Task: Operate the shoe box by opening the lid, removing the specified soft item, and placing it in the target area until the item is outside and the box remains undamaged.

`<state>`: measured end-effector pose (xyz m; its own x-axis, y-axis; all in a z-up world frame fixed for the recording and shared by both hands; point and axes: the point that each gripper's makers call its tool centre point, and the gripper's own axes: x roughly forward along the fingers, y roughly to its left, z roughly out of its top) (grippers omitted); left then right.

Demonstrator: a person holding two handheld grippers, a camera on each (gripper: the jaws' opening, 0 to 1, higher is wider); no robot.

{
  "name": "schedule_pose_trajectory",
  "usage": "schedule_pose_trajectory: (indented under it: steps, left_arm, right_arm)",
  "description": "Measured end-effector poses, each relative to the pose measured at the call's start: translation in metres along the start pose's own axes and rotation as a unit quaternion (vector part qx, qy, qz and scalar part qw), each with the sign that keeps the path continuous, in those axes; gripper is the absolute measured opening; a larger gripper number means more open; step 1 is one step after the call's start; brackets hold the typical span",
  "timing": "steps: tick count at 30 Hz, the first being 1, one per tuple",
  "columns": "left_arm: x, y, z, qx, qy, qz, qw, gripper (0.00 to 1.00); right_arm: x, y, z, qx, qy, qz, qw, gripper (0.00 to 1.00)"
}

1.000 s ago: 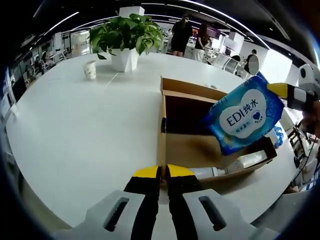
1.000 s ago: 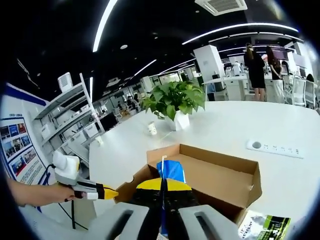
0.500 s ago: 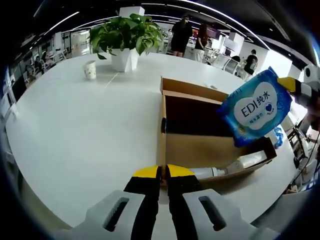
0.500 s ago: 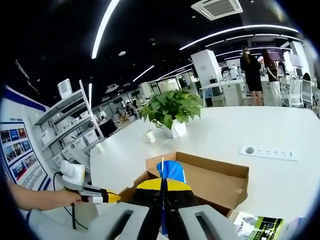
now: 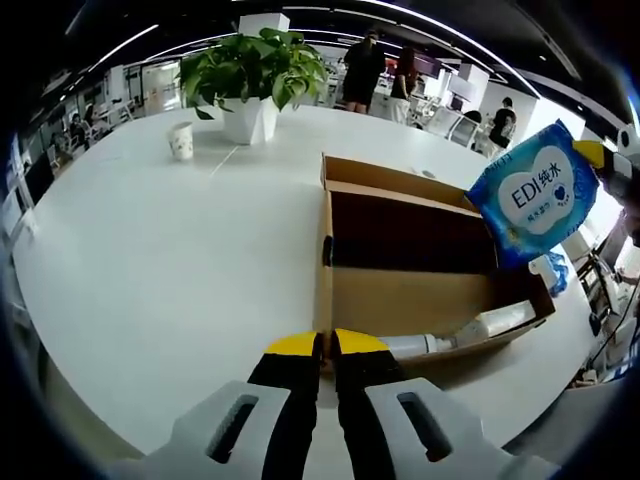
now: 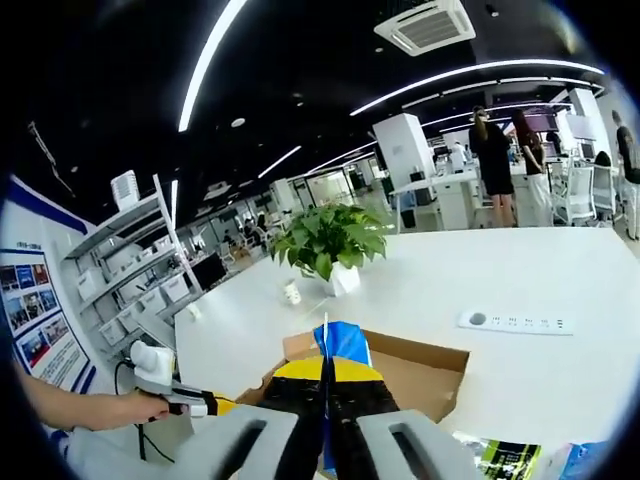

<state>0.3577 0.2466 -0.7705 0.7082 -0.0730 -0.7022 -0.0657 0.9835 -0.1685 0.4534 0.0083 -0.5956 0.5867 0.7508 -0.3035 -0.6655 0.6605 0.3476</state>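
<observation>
An open cardboard shoe box (image 5: 400,285) lies on the white table (image 5: 150,260). My left gripper (image 5: 326,345) sits at the box's near corner, its yellow-tipped jaws shut on the wall's edge. A blue wet-wipe pack (image 5: 535,200) hangs in the air above the box's far right end, with my right gripper (image 5: 608,160) shut on its corner. In the right gripper view the pack (image 6: 342,342) sticks up edge-on between my right gripper (image 6: 327,372) jaws, with the box (image 6: 425,375) below. A hand holds the left gripper (image 6: 205,404) at lower left.
A white tube (image 5: 480,328) lies inside the box. A potted plant (image 5: 255,70) and a paper cup (image 5: 180,140) stand at the table's far side. A power strip (image 6: 515,322) lies on the table, a green-black packet (image 6: 505,460) beside the box. People stand in the background.
My right gripper has carried the blue pack up and to the right, away from the box's inside. The left gripper and the box have stayed in place.
</observation>
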Motion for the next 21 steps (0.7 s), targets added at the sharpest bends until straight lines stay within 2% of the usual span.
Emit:
schedule_pose_trajectory:
  steps: [21]
  left_arm:
    - [0.001, 0.002, 0.001, 0.007, 0.004, 0.005, 1.0000, 0.01]
  right_arm:
    - [-0.041, -0.036, 0.038, 0.009, -0.046, -0.040, 0.9981, 0.00]
